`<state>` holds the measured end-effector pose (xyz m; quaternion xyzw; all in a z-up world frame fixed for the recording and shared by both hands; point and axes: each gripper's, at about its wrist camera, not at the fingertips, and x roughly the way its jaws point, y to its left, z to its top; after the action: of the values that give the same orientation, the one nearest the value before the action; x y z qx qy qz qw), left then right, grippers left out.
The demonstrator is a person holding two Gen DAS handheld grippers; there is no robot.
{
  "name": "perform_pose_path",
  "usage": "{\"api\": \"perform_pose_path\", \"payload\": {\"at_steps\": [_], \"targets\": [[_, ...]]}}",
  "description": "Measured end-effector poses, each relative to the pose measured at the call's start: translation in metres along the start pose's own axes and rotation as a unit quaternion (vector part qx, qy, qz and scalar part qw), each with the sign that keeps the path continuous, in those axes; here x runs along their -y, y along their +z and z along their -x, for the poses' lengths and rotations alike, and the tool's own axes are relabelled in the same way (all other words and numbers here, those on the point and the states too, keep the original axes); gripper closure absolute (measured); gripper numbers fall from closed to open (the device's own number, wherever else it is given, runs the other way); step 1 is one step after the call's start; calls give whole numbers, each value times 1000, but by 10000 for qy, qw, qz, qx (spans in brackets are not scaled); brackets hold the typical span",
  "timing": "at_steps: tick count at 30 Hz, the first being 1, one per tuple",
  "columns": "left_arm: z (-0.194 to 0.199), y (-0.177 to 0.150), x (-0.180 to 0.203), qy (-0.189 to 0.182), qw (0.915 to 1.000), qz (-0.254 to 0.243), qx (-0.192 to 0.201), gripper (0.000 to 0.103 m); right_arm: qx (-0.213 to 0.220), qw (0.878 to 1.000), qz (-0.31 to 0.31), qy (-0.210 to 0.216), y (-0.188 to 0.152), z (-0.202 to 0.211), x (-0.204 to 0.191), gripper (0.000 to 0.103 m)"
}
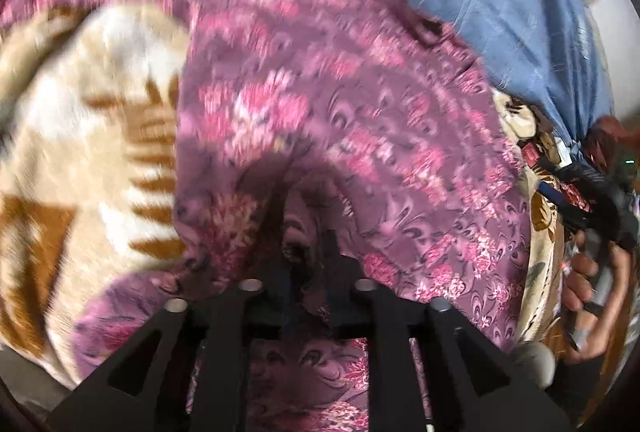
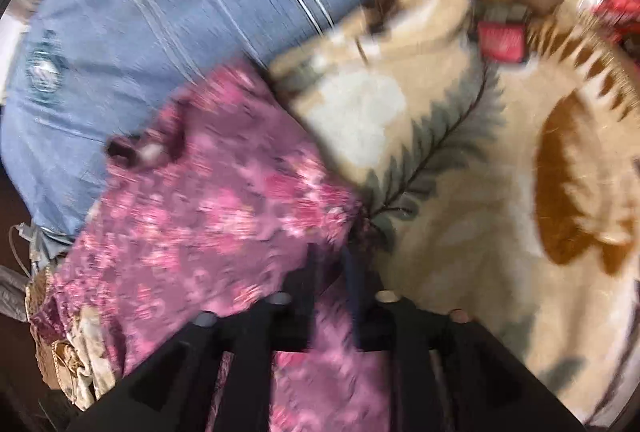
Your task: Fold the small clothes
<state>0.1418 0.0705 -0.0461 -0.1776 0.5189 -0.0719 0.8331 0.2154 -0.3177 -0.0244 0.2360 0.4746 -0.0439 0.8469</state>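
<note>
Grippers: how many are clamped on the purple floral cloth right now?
2. The left gripper pinches a bunched edge of the purple floral cloth over the cream blanket. The right gripper grips another edge of it beside the blue bedsheet. Motion blur hides finer detail.

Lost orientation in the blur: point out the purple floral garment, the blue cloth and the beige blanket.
purple floral garment [image 1: 340, 104], left wrist view, middle of cloth.
blue cloth [image 2: 160, 12], right wrist view, open striped area.
beige blanket [image 2: 460, 252], right wrist view, bare cream patch.
</note>
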Motion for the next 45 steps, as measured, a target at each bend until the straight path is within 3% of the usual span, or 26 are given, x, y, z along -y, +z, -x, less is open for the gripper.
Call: {"api": "perform_pose_path", "payload": {"at_steps": [1, 2, 6, 10, 14, 21, 25, 29, 33, 38, 39, 41, 42, 43, 45], "targets": [[6, 0, 1, 5, 9999, -18, 109, 66, 171, 9998, 60, 96, -5, 16, -5, 40], [12, 0, -1, -28, 9998, 23, 215, 64, 380, 9988, 168, 261, -13, 38, -15, 33], [42, 3, -19, -88, 9974, 350, 631, 61, 570, 9911, 793, 908, -41, 80, -56, 34], [79, 4, -58, 178, 9901, 848, 1106, 55, 475, 9796, 1130, 1596, -67, 97, -98, 33], [104, 8, -95, 439, 9780, 1416, 1468, 52, 502, 9690, 1596, 1819, -91, 107, -146, 34], [138, 34, -155, 1029, 9516, 2168, 1920, 50, 55, 9545, 1819, 2362, -114, 92, -212, 33], [143, 56, -195, 1227, 9282, 2744, 2192, 47, 0, 9463, 2113, 2445, -120, 82, -255, 31], [137, 91, -227, 1649, 9131, 2966, 2262, 47, -260, 9374, 2221, 2670, -122, 63, -300, 28], [136, 125, -259, 2113, 8918, 3095, 2535, 47, -473, 9330, 2311, 2718, -125, 41, -333, 28], [117, 145, -288, 2622, 8889, 2711, 2599, 47, -581, 9284, 2494, 2691, -130, 18, -359, 28], [113, 146, -290, 2701, 8889, 2642, 2590, 52, -600, 9282, 2504, 2685, -131, 13, -362, 28], [112, 148, -287, 2737, 8921, 2479, 2605, 76, -682, 9296, 2479, 2640, -132, 2, -365, 28], [112, 149, -285, 2679, 8961, 2385, 2616, 95, -742, 9296, 2467, 2637, -131, -3, -366, 28], [113, 149, -280, 2672, 8989, 2288, 2612, 96, -774, 9293, 2462, 2640, -131, -7, -367, 28], [120, 141, -263, 2900, 8949, 2028, 2719, 96, -800, 9295, 2461, 2628, -131, -13, -370, 28]]}}
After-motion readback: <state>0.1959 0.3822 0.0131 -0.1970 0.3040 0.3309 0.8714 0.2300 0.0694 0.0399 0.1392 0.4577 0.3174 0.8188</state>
